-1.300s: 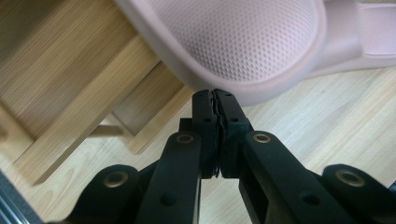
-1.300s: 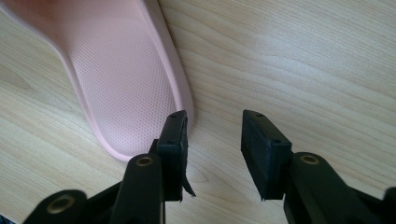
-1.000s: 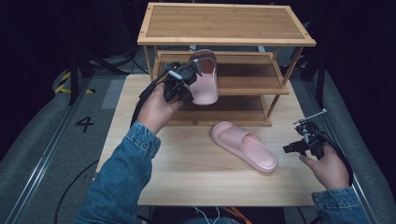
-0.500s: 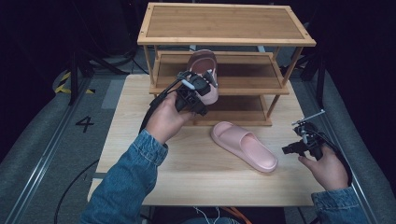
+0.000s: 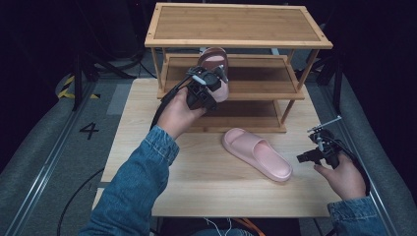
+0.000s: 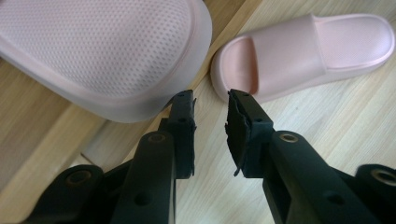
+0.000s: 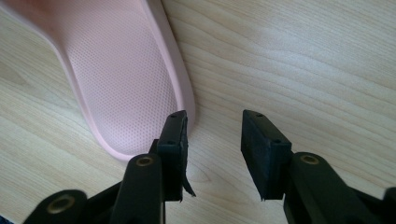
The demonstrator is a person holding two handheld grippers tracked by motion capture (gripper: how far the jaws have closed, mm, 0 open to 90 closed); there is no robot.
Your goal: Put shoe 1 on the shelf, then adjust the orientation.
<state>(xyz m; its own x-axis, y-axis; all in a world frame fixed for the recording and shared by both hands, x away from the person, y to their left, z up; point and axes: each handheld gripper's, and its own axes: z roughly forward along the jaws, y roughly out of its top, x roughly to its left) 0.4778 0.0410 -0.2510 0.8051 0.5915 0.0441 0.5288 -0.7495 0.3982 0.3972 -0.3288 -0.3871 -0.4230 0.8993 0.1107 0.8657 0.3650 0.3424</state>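
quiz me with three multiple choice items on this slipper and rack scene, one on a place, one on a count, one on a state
1. Where does the slipper by the left gripper rest?
A. on the rack's top shelf
B. on the rack's middle shelf
C. on the floor

2. How many pink slippers are there?
A. one
B. two
C. three

3. How do the left gripper's jaws stand?
A. apart with nothing between them
B. clamped on a slipper
C. clamped on a rack leg

Answers:
1 B: the high view shows the shelf slipper lying on the middle shelf of the wooden rack, its heel over the front edge.
2 B: one on the shelf, and the table slipper on the table.
3 A: the left gripper view shows a bare gap between the pads; the jaws have just been opening.
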